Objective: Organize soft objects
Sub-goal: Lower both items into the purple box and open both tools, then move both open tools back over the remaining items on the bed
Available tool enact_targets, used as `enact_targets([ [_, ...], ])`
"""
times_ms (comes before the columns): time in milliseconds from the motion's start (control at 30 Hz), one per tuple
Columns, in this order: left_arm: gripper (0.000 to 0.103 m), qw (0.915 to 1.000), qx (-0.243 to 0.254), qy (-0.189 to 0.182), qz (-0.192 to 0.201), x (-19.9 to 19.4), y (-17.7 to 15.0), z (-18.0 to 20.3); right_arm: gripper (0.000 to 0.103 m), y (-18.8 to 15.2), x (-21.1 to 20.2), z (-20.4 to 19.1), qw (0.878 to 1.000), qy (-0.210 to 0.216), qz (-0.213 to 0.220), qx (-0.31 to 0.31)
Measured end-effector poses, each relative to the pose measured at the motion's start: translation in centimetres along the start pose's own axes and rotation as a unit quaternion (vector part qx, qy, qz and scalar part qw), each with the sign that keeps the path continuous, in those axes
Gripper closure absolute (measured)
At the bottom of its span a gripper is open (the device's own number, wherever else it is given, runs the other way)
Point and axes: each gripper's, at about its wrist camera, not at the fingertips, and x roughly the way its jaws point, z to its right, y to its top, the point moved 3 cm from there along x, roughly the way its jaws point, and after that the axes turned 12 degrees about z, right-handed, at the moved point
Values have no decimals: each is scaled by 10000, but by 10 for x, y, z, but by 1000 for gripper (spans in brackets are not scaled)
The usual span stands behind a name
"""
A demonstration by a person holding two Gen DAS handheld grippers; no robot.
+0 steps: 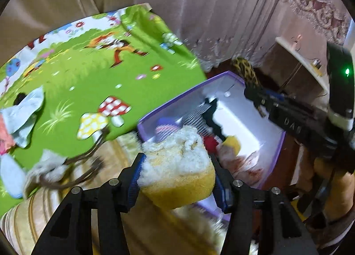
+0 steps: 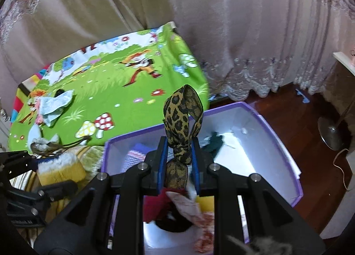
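One marking, "DAS", shows on the right gripper point(image 1: 255, 95), blurred.

Box point(image 2: 277, 144): far half bare white floor, clear drop at 1 o'clock from my right gripper point(image 2: 178, 150). Near half clogged with clothes point(image 2: 188, 208). Curtain point(image 2: 221, 44) walls 12 o'clock. Lamp stand point(image 2: 332, 130) blocks 3 o'clock.

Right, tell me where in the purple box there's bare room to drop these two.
Free: the box's white floor toward its far right corner, beyond the dark green cloth. Crowded: the near end, piled with the red cloth and patterned fabric under the right gripper.
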Motion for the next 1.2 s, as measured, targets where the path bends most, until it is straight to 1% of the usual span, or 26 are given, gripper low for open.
enact_targets([
  [133,48,9990,65,-427,-103,8,1,25,79,4,-6,24,9996,-258,38,92],
  [267,47,9958,35,-863,-292,15,-8,48,79,5,-11,41,9990,-418,54,154],
  [300,43,9947,60,-971,-319,15,-9,54,79,5,-12,45,9987,-465,50,176],
  [333,35,9940,96,-1026,-355,16,-10,57,78,4,-12,49,9983,-541,22,213],
  [367,31,9934,141,-1068,-394,17,-11,60,77,3,-11,52,9982,-560,-24,226],
  [400,27,9929,156,-1103,-405,18,-12,62,73,1,-10,54,9980,-586,-58,234],
  [433,27,9930,144,-1100,-406,18,-13,63,66,0,-10,56,9976,-636,-69,245],
  [467,27,9931,115,-1087,-415,18,-13,62,62,0,-10,58,9974,-662,-81,258],
  [500,27,9932,79,-1084,-416,18,-13,61,53,-1,-10,59,9973,-672,-96,278],
  [533,27,9933,35,-1082,-410,18,-12,60,47,-2,-10,60,9973,-666,-110,305],
  [633,27,9935,-116,-1090,-303,12,-10,52,41,-1,-11,57,9975,-629,-93,306],
  [767,27,9929,-158,-1171,99,-3,-4,44,40,2,-14,48,9981,-541,-43,285],
  [833,27,9935,-109,-1077,361,-12,0,36,40,5,-15,39,9988,-424,-29,229],
  [900,27,9942,-49,-924,543,-20,3,28,40,6,-14,31,9993,-328,-28,169],
  [967,27,9946,-40,-806,660,-26,5,19,40,8,-13,18,9997,-184,-45,121],
  [1067,27,9949,-26,-525,859,-38,9,0,40,11,-12,-6,9999,54,-55,-66],
  [1200,27,9949,-235,-145,968,-47,13,-31,40,16,-14,-41,9984,468,-63,-300],
])
